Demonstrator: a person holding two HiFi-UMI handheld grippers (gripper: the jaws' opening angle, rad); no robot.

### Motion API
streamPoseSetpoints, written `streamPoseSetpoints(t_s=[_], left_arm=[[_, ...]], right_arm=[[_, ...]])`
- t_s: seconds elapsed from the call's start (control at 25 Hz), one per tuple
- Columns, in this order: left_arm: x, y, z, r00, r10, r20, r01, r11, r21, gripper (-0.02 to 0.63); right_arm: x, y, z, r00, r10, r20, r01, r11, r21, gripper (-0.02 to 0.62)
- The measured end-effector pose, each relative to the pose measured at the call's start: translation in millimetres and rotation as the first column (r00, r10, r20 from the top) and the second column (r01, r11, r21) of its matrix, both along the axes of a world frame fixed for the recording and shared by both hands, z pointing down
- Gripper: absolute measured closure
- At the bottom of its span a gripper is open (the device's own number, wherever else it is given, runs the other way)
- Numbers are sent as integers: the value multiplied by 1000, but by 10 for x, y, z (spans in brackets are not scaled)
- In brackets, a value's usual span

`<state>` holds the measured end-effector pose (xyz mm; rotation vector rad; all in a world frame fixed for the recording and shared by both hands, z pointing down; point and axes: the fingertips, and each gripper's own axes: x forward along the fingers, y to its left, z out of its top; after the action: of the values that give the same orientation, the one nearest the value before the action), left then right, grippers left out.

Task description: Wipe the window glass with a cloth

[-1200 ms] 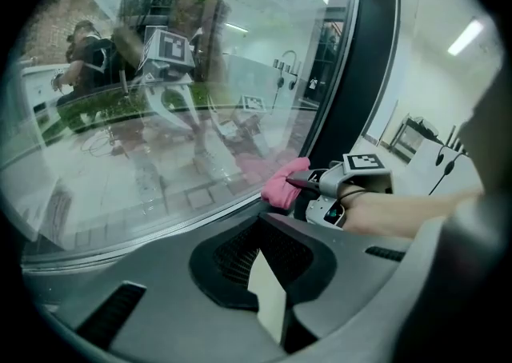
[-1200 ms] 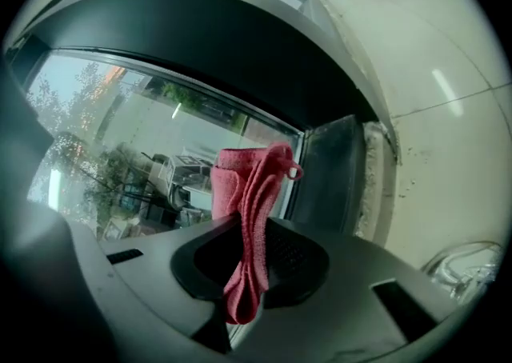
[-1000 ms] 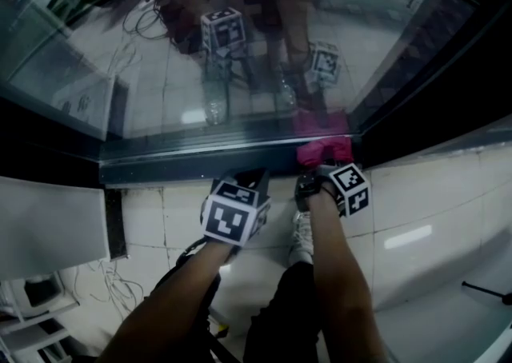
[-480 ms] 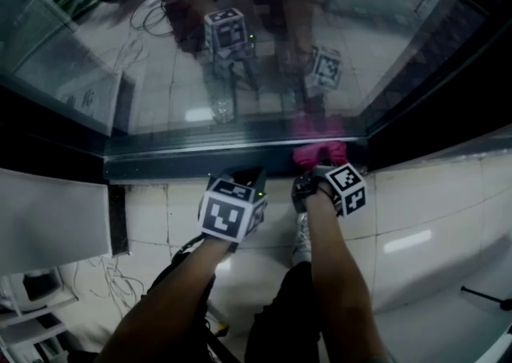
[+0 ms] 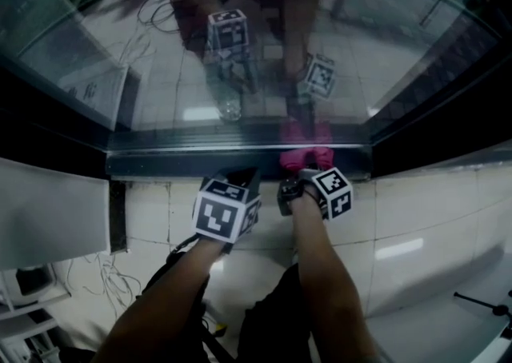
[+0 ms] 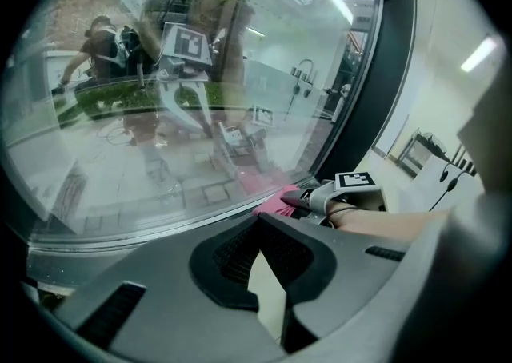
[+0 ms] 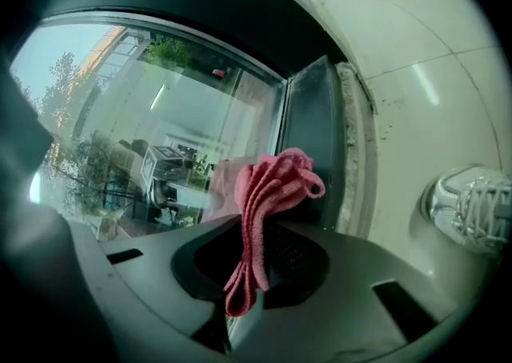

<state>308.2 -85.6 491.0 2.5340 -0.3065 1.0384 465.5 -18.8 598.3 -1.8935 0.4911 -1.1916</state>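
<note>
Plainly soft and light, the pink cloth (image 7: 268, 193) will crumple and drape rather than hold a shape. It is best pinched through a thick bunch of folds, with a wad left proud of the tips to meet the pane; a thin edge would likely slip out under rubbing. That is how it sits now. The right gripper (image 5: 302, 171) is clamped on the cloth's middle, with a loose tail hanging on the near side of the pads and a bunched head standing beyond them. That head lies at the bottom of the window glass (image 5: 240, 57), close to the right corner of the dark frame (image 5: 200, 163), and it apparently touches the pane just above the lower rail. The left gripper (image 6: 258, 224) is empty, its jaws drawn together so the tips seem to meet. It hangs just left of the right one, short of the glass, over the tiled floor (image 5: 416, 209).
</note>
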Motion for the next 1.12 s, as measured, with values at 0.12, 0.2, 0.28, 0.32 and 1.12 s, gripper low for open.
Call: streamPoseSetpoints(t_s=[0.12,0.2,0.28,0.32,1.12], left_arm=[[-125,-86,-20,1000,-8,-17,8,1000,-5,604],[-127,-98,-25,1000,-14,-27,14,1000,-7,604],[-81,-60,-33,999,-11,-35,11,1000,-13,604],[-65,-45,-37,999,-6,-38,5,1000,-14,604],[-111,-407,-994,988,13,-155,11,989,148,604]], right_arm=[[-107,-78,-26,1000,4,0,-4,1000,6,552],[-101,-99,-40,1000,1,-10,-1,1000,12,552],[-81,-124,-57,1000,-7,-19,8,1000,22,552],[-81,-151,-76,1000,-11,-24,12,999,30,552],[-456,-549,-1548,986,-63,-154,99,966,240,552]])
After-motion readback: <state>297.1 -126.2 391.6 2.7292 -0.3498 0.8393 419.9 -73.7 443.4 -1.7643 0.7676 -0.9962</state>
